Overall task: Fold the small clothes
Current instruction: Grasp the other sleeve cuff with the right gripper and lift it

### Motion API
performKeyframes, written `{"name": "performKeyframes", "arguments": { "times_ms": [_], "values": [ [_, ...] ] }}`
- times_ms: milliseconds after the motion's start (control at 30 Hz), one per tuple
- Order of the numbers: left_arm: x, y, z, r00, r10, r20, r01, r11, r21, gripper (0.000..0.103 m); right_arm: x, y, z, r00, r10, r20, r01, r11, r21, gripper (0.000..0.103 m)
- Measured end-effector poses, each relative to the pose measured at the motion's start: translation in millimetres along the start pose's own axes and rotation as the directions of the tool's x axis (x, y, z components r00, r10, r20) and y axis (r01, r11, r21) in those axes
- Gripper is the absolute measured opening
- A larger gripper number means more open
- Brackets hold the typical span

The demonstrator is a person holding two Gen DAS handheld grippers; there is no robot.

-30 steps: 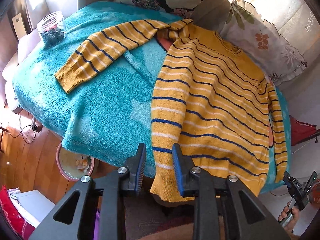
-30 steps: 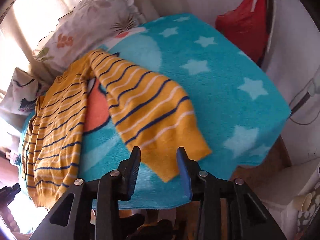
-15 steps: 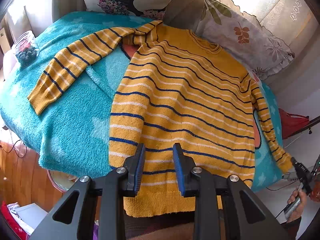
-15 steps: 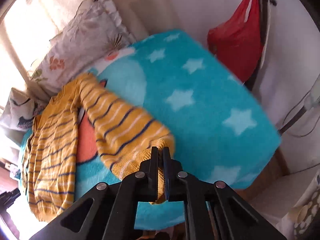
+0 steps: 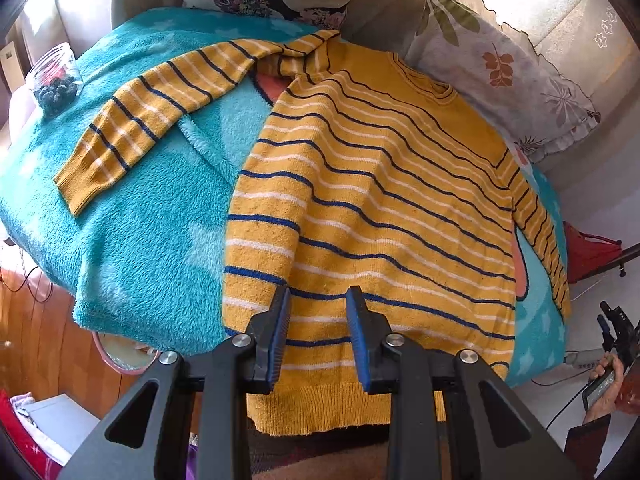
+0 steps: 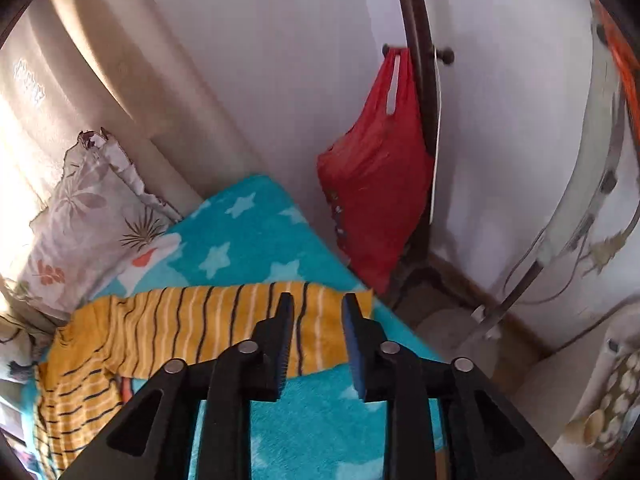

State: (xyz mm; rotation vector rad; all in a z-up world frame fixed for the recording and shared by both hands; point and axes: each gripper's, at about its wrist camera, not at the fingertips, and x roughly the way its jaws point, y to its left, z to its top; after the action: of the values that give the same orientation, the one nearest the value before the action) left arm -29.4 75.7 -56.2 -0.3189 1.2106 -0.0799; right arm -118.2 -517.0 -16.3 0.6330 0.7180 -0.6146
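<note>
A yellow sweater (image 5: 380, 184) with blue and white stripes lies flat on a teal star blanket (image 5: 140, 232). Its left sleeve (image 5: 152, 112) stretches out to the left. My left gripper (image 5: 318, 294) hovers open over the sweater near the hem, with nothing between its pads. In the right wrist view the other sleeve (image 6: 208, 328) lies stretched across the blanket (image 6: 248, 232), its cuff near the blanket's edge. My right gripper (image 6: 318, 300) is above that cuff end, its jaws opening and empty.
A glass jar (image 5: 56, 84) of dark berries stands at the blanket's far left. Pillows (image 5: 500, 72) line the back. A red bag (image 6: 376, 200) hangs by the wall on the right. A bowl (image 5: 120, 356) sits on the wooden floor below the blanket's front edge.
My right gripper shut on the sleeve's cuff, drew the sleeve out straight, then let go and rose. My left gripper slid right, from the sweater's left edge to over its body.
</note>
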Motion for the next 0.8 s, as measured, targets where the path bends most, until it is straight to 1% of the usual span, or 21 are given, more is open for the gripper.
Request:
{"name": "performKeyframes", "arguments": {
  "times_ms": [33,100,133,200,300,333,367,400,433,467,500,567,600,633,700,733,800],
  "values": [
    [0.7,2.7,0.6,1.000,0.004,-0.002,-0.004,1.000,-0.008,0.027,6.0,-5.8,-6.6,0.999,0.034,-0.024,-0.033,0.999,0.031,0.042],
    [2.0,7.7,2.2,1.000,0.011,-0.009,-0.012,1.000,-0.027,0.028,26.2,-18.5,-23.3,0.990,0.104,-0.093,-0.092,0.988,0.123,0.043],
    [2.6,9.5,3.1,1.000,0.011,-0.013,-0.012,0.999,-0.033,0.028,38.6,-24.5,-30.7,0.984,0.126,-0.124,-0.103,0.978,0.179,0.043],
    [4.1,11.0,4.3,1.000,0.014,-0.019,-0.015,0.999,-0.039,0.028,58.4,-32.2,-42.1,0.975,0.151,-0.161,-0.105,0.959,0.264,0.043],
    [4.8,9.4,5.2,0.999,0.023,-0.025,-0.024,0.999,-0.031,0.028,89.9,-37.8,-49.4,0.971,0.125,-0.202,-0.047,0.935,0.351,0.043],
    [4.3,9.0,5.3,0.999,0.027,-0.025,-0.027,0.999,-0.028,0.028,90.0,-37.1,-47.7,0.978,0.129,-0.161,-0.062,0.928,0.367,0.044],
    [3.8,9.2,5.4,0.999,0.032,-0.025,-0.033,0.999,-0.026,0.028,92.8,-35.0,-43.2,0.984,0.095,-0.152,-0.032,0.928,0.370,0.044],
    [3.2,10.0,5.7,0.999,0.039,-0.026,-0.040,0.999,-0.028,0.028,95.4,-34.0,-40.1,0.986,0.082,-0.145,-0.022,0.927,0.374,0.044],
    [2.3,12.0,6.3,0.999,0.044,-0.026,-0.045,0.998,-0.032,0.028,98.8,-32.4,-36.2,0.987,0.087,-0.138,-0.028,0.925,0.379,0.043],
    [1.0,15.4,7.5,0.999,0.047,-0.026,-0.048,0.998,-0.040,0.028,103.3,-29.0,-32.7,0.985,0.096,-0.143,-0.036,0.926,0.375,0.036],
    [-0.9,19.7,9.0,0.999,0.047,-0.024,-0.048,0.998,-0.052,0.028,107.9,-24.4,-29.3,0.982,0.105,-0.158,-0.041,0.931,0.362,0.008],
    [-5.4,30.7,14.0,0.999,0.044,-0.013,-0.045,0.996,-0.079,0.028,105.9,-3.8,-18.9,0.985,0.084,-0.151,-0.035,0.953,0.300,0.006],
    [-8.2,36.9,16.9,0.999,0.043,-0.003,-0.044,0.995,-0.091,0.028,101.0,10.2,-12.5,0.987,0.085,-0.136,-0.048,0.966,0.255,0.006],
    [-10.7,43.2,20.1,0.999,0.043,0.007,-0.042,0.994,-0.103,0.028,94.2,27.7,-6.7,0.987,0.105,-0.118,-0.078,0.974,0.215,0.006],
    [-13.7,57.0,27.0,0.999,0.039,0.025,-0.035,0.991,-0.129,0.029,83.8,65.2,1.0,0.980,0.167,-0.105,-0.150,0.976,0.156,0.006],
    [-13.8,63.9,31.0,0.999,0.031,0.031,-0.026,0.990,-0.141,0.030,77.6,89.3,3.6,0.973,0.206,-0.104,-0.193,0.974,0.120,0.006],
    [-12.3,77.5,39.7,0.999,0.019,0.040,-0.012,0.987,-0.157,0.030,64.7,146.5,4.8,0.952,0.287,-0.109,-0.285,0.958,0.041,0.006]
  ]
}}
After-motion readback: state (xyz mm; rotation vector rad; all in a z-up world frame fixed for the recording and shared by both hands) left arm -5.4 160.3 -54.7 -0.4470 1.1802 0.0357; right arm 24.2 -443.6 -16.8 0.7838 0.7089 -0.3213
